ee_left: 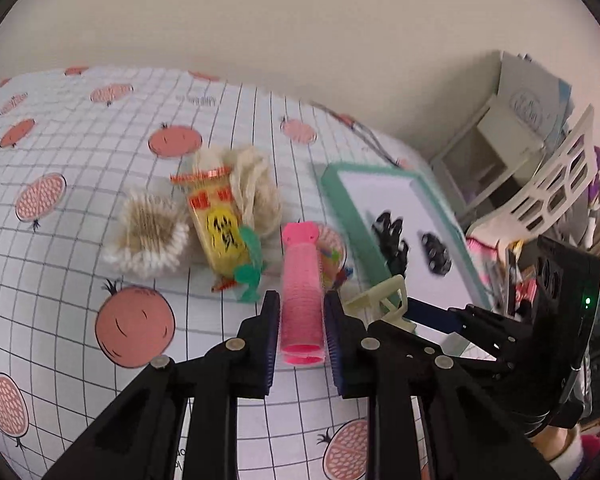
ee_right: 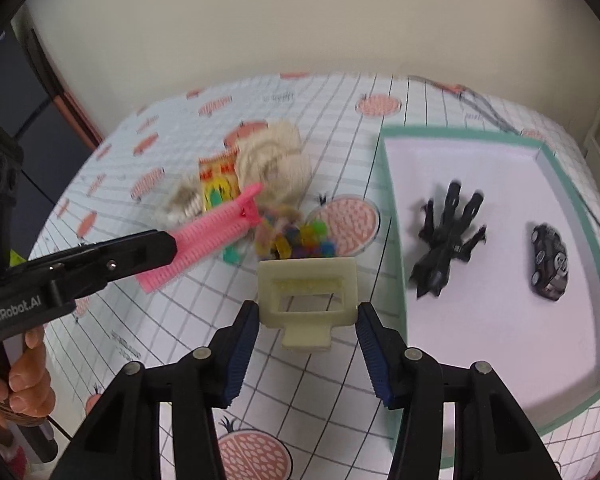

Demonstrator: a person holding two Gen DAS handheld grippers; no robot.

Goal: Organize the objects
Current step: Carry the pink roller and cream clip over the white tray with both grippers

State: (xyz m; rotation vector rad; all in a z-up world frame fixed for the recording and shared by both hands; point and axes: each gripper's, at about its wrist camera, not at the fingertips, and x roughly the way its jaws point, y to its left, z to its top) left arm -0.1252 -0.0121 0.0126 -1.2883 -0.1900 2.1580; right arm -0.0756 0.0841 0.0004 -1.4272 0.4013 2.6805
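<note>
Toy car (ee_right: 549, 261) right of toy spider (ee_right: 446, 240) in tray (ee_right: 396, 216)

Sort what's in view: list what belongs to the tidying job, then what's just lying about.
Job:
- pink hair roller, clamped in the left gripper
- cream plastic piece, between the open fingers of the right gripper
- green-rimmed tray holding a black claw toy and black toy car
- yellow packet, cream yarn, colourful beads

Lying about:
- white lattice rack
- cardboard boxes

Grid tablecloth (ee_right: 332, 380): teal tray (ee_right: 396, 216), snack packet (ee_left: 220, 228), beads (ee_right: 300, 240)
</note>
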